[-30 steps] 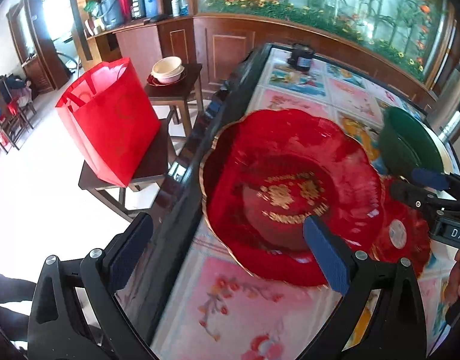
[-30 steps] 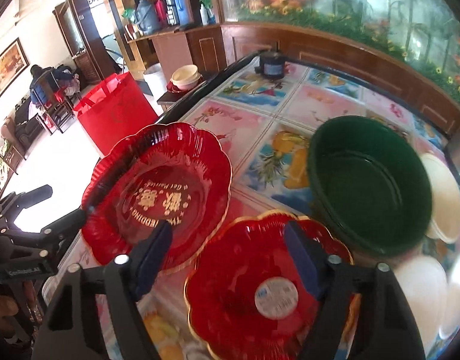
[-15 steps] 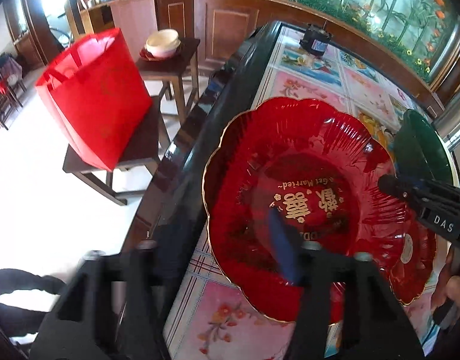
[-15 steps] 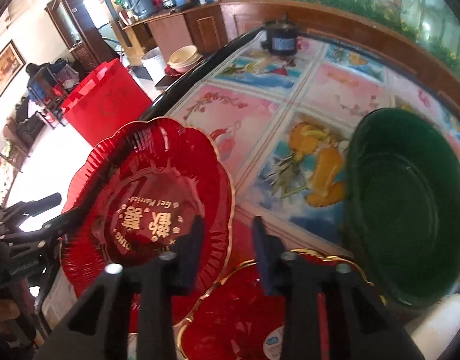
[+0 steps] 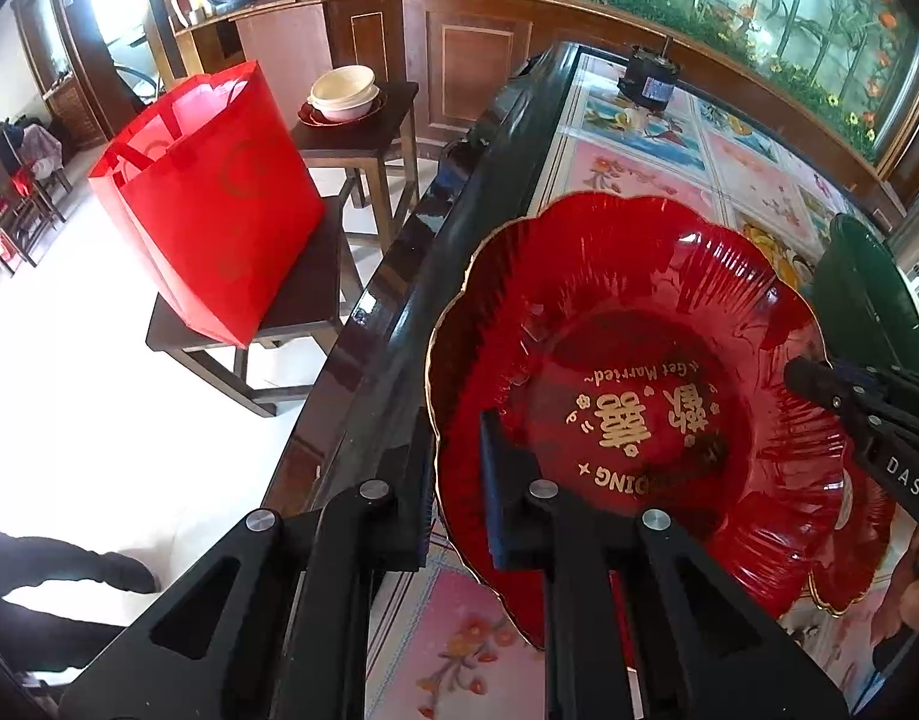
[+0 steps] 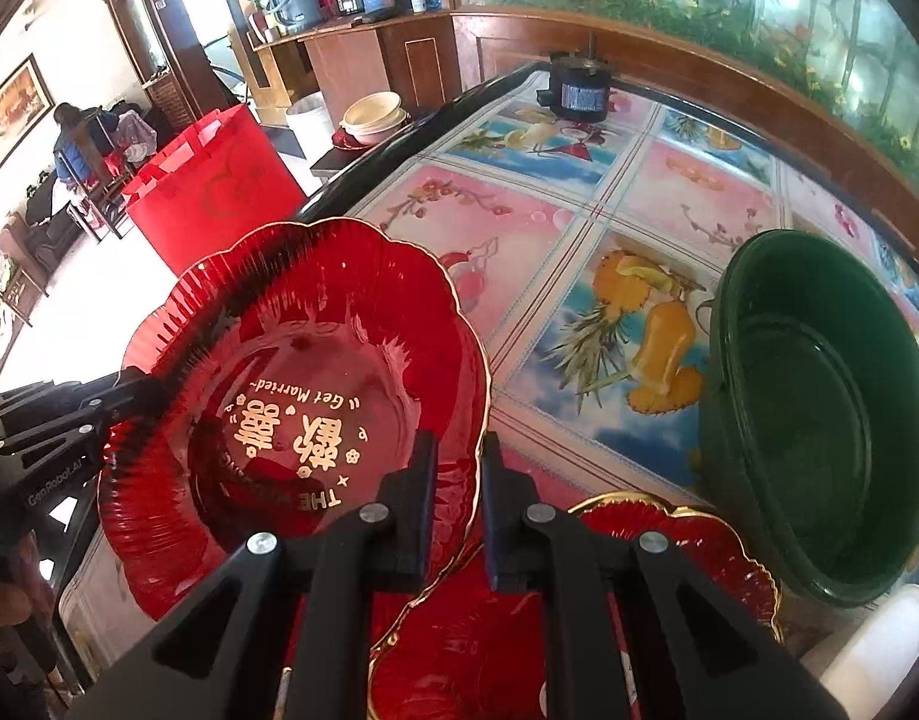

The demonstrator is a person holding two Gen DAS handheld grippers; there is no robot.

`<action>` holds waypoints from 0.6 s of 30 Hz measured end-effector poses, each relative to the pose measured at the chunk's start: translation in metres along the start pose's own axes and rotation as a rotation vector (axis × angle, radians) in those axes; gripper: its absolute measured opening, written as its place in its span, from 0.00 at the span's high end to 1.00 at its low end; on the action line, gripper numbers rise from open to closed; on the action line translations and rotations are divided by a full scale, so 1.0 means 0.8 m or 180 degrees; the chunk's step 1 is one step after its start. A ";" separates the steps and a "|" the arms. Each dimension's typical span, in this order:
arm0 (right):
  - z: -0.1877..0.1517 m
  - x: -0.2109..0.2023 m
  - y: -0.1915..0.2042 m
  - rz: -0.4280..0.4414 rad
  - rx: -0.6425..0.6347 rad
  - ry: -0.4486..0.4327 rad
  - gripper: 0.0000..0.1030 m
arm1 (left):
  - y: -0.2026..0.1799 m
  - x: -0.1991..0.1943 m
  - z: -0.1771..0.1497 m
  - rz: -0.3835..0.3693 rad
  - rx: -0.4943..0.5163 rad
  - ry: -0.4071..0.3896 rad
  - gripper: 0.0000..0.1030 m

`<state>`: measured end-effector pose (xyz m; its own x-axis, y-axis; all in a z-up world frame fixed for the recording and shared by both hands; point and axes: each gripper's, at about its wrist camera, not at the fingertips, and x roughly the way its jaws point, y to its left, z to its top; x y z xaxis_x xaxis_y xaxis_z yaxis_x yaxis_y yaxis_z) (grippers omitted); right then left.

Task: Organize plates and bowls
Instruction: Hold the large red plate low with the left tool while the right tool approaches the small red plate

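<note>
Both the left gripper [image 5: 456, 474] and the right gripper [image 6: 458, 498] pinch the rim of the red plate [image 5: 627, 372] tight, one on each side

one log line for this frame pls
left gripper: shut on gold-rimmed scalloped red plastic plate rim | right gripper: shut on opposite rim | second red plate: beneath | green basin: beside

On the red plate [image 5: 627, 372] we read gold lettering: "Get Married" above two large Chinese characters, and below them a partly hidden line, "THE" at one end and "DING" at the other. The right gripper [image 5: 819, 384] carried white letters "DAS" on its body, cut off by the frame edge. On the left gripper [image 6: 141, 393] we made out "GenRobot.AI", faint and tilted. The label on the black motor [image 6: 579, 93] was too small for us to read.
</note>
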<state>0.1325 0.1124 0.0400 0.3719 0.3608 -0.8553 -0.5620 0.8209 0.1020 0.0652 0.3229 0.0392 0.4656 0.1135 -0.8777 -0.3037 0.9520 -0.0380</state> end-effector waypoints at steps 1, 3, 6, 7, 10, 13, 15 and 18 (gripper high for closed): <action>0.000 -0.003 0.000 0.0022 0.0010 -0.0015 0.89 | 0.002 -0.002 0.000 -0.0019 -0.0004 0.0007 0.87; -0.001 -0.009 0.003 0.0015 -0.0002 -0.0007 0.89 | 0.002 -0.009 -0.002 -0.0026 -0.0020 -0.0018 0.87; -0.005 -0.020 0.011 -0.0023 -0.0042 -0.0070 0.89 | 0.003 -0.026 -0.006 -0.0016 0.0001 -0.0102 0.87; -0.008 -0.024 0.013 -0.0023 -0.0043 -0.0091 0.89 | 0.004 -0.031 -0.008 -0.0025 0.0004 -0.0119 0.87; -0.017 -0.037 0.018 -0.0011 -0.0056 -0.0116 0.88 | 0.006 -0.048 -0.017 -0.0046 0.0051 -0.0174 0.87; -0.031 -0.049 0.023 0.0015 -0.0052 -0.0113 0.87 | 0.005 -0.062 -0.030 -0.0078 0.0108 -0.0205 0.87; -0.043 -0.058 0.026 0.0027 -0.0051 -0.0125 0.86 | 0.006 -0.071 -0.041 -0.0112 0.0141 -0.0219 0.87; -0.065 -0.075 0.029 0.0074 -0.0024 -0.0170 0.86 | 0.010 -0.084 -0.062 -0.0159 0.0160 -0.0237 0.87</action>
<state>0.0587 0.0871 0.0676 0.3975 0.4030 -0.8244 -0.5763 0.8087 0.1175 -0.0098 0.3087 0.0738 0.5402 0.0846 -0.8373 -0.2375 0.9698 -0.0552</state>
